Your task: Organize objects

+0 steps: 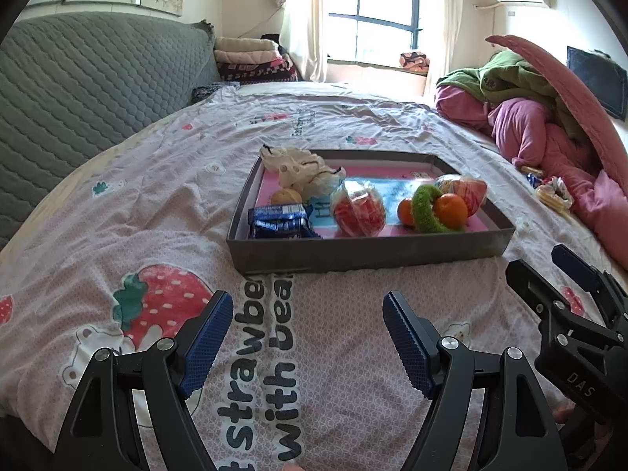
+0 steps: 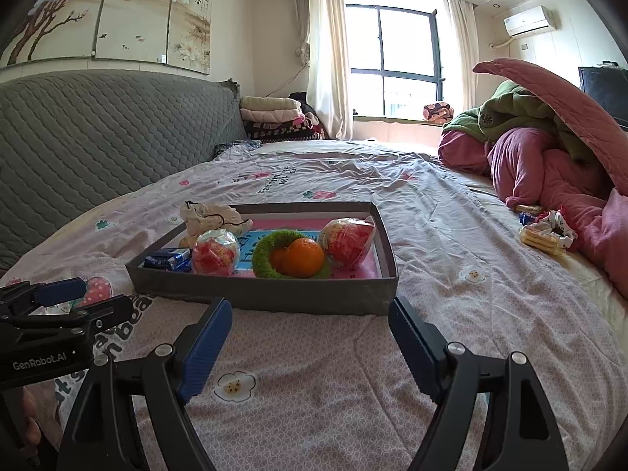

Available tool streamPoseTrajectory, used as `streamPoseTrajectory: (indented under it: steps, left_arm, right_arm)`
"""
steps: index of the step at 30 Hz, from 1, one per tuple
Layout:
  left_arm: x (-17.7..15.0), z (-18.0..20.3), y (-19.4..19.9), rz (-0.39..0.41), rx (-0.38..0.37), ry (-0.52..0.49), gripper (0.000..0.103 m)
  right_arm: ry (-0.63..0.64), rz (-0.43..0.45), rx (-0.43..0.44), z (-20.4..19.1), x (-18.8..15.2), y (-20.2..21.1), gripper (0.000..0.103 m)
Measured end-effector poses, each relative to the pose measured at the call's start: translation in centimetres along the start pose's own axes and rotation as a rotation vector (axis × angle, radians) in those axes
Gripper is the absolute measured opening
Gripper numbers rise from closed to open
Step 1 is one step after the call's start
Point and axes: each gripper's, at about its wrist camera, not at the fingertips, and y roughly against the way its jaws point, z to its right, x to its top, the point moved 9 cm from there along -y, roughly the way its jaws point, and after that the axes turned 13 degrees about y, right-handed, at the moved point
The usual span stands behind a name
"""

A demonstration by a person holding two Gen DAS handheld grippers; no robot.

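A grey shallow box [image 1: 365, 260] [image 2: 267, 294] sits on the bed. In it lie a blue snack packet [image 1: 279, 221] [image 2: 167, 259], two red wrapped bags [image 1: 358, 212] [image 2: 347, 241], oranges [image 1: 451, 209] [image 2: 304, 257], a green fuzzy ring [image 1: 426, 206] [image 2: 261, 253] and a cream cloth [image 1: 298, 167] [image 2: 210, 216]. My left gripper [image 1: 306, 314] is open and empty above the sheet, short of the box. My right gripper [image 2: 310, 320] is open and empty just before the box's near wall. Each gripper shows in the other's view: the right [image 1: 549, 271], the left [image 2: 78, 298].
A strawberry-print sheet [image 1: 157, 196] covers the bed. Loose snacks and a patterned cloth [image 2: 543, 231] [image 1: 551, 194] lie at the right beside a heap of pink and green bedding [image 2: 549, 149]. A grey quilted headboard [image 2: 98, 137] runs along the left.
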Motion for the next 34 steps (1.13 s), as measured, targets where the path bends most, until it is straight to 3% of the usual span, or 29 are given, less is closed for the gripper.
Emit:
streamPoseTrajectory:
  steps: [11,34]
  left_arm:
    - [-1.5,-0.5,-1.8,-0.039,0.012,0.004,0.080]
    - [-2.8,-0.8,-3.4,-0.074,-0.003,0.012,0.080]
  right_arm:
    - [0.019,-0.047,0.020,-1.3,-2.2,-1.1,0.081]
    - [0.015,-0.075,0.019,-1.5,-3.7,-2.2,0.081]
